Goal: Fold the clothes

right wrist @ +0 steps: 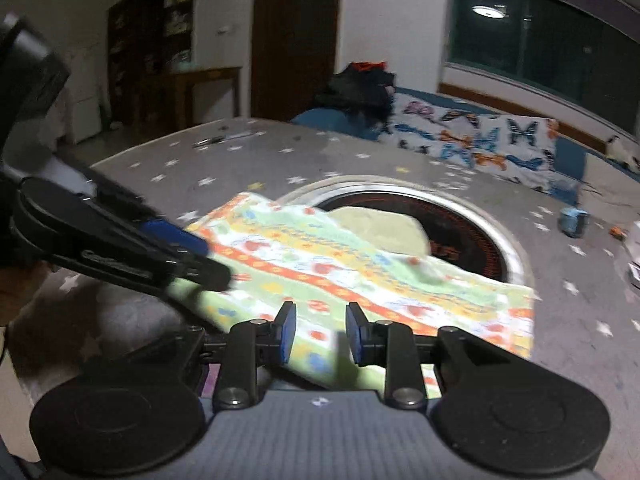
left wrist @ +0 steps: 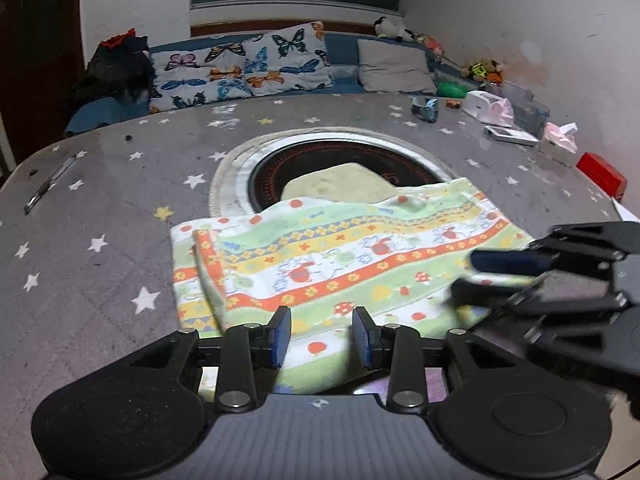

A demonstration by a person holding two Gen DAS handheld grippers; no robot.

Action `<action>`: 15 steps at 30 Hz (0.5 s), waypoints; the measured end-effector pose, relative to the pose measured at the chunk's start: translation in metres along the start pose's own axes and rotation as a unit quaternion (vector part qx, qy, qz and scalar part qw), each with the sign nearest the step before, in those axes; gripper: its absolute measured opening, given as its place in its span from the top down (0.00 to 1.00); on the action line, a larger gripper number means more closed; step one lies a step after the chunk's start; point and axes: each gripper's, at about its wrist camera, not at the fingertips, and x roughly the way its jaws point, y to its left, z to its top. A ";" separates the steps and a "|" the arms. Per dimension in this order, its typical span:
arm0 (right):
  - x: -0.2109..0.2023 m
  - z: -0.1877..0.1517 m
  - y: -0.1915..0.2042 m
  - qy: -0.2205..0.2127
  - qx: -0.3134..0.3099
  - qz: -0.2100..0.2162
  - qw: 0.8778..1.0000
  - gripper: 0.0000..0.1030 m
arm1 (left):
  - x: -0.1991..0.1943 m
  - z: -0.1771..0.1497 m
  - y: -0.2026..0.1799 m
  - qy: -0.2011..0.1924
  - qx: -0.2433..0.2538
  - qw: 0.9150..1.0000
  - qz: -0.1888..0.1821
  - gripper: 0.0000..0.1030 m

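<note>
Cloth: lain on the worktop, long axis crosswise, near edge under both tools.
Left tool: fingers apart, empty.
Right tool: fingers apart, empty.

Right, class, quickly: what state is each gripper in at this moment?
Left gripper: open, holding nothing, its fingers apart over the patterned cloth.
Right gripper: open, holding nothing, over the same cloth's near edge.

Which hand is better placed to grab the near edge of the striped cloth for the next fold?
Probably either, slightly the left: the left tongs are open straddling the near edge of the striped cloth, squarely. The right tongs are open over it too, but angled.
</note>
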 end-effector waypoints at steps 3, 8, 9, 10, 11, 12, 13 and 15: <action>-0.007 -0.002 -0.011 -0.001 0.019 -0.006 1.000 0.73 | 0.001 -0.002 0.001 0.003 -0.009 1.000 0.001 0.63; -0.018 -0.006 -0.029 -0.004 0.052 -0.017 0.999 0.70 | -0.006 0.000 0.005 0.002 -0.021 1.000 0.004 0.59; -0.019 -0.008 -0.034 -0.002 0.059 -0.019 0.998 0.70 | -0.006 0.000 0.006 0.002 -0.024 1.000 0.006 0.59; -0.018 -0.010 -0.039 0.003 0.068 -0.022 0.997 0.70 | -0.006 -0.001 0.008 0.002 -0.029 1.000 0.005 0.59; -0.018 -0.013 -0.044 0.007 0.076 -0.025 0.997 0.70 | -0.006 -0.002 0.011 0.003 -0.036 0.999 0.003 0.59; -0.017 -0.015 -0.049 0.011 0.084 -0.028 0.996 0.70 | -0.006 -0.003 0.014 0.005 -0.044 0.999 0.001 0.59; -0.017 -0.018 -0.054 0.013 0.094 -0.028 0.995 0.70 | -0.008 -0.003 0.015 0.003 -0.050 0.999 0.000 0.59; -0.020 -0.018 -0.057 0.012 0.102 -0.026 0.994 0.69 | -0.013 -0.003 0.019 -0.004 -0.059 0.998 0.002 0.59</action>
